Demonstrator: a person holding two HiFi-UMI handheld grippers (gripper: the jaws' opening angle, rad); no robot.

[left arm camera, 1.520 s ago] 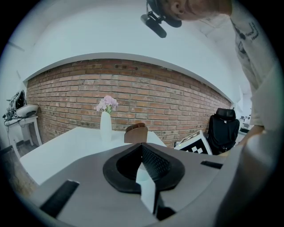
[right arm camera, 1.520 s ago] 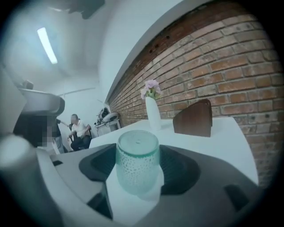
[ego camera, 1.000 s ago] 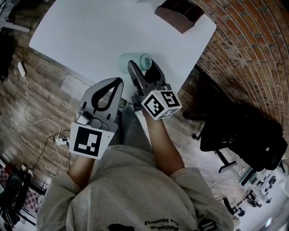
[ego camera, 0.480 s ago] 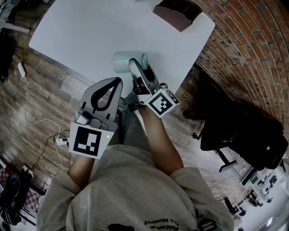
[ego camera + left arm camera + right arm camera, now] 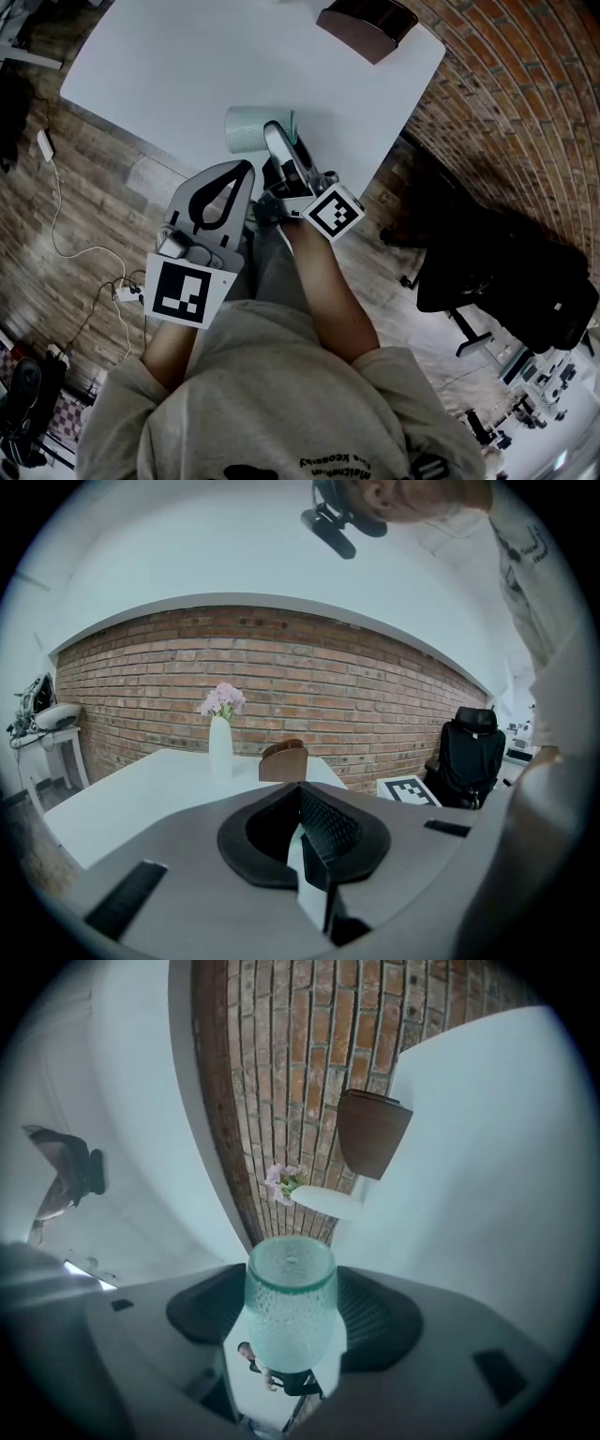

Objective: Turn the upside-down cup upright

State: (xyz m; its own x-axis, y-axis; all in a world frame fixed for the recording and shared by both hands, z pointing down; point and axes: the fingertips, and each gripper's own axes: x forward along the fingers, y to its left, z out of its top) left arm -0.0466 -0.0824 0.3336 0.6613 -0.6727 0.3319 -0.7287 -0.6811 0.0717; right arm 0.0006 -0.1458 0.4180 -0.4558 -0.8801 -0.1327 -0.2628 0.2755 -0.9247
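Right gripper (image 5: 291, 1321): jaws clamped on the textured teal glass cup (image 5: 289, 1302), one pad on each side.

Head view: the cup lies sideways over the near edge of the white table (image 5: 187, 56), its body pointing left of the jaws. Contact with the tabletop is not discernible.

Right gripper view only: dimpled cup wall, with a darker band ringing the end that points away from the camera.

Left gripper (image 5: 301, 791): jaws pressed together, nothing between them, held near and left of the cup.

Both gripper views, not the head view: white vase (image 5: 220, 747) with pink flowers (image 5: 223, 699) on the far side of the table.

Head view only: cable (image 5: 56, 216) on the wood floor (image 5: 84, 178), left.

Brown chair back (image 5: 370, 26) at the table's far edge.
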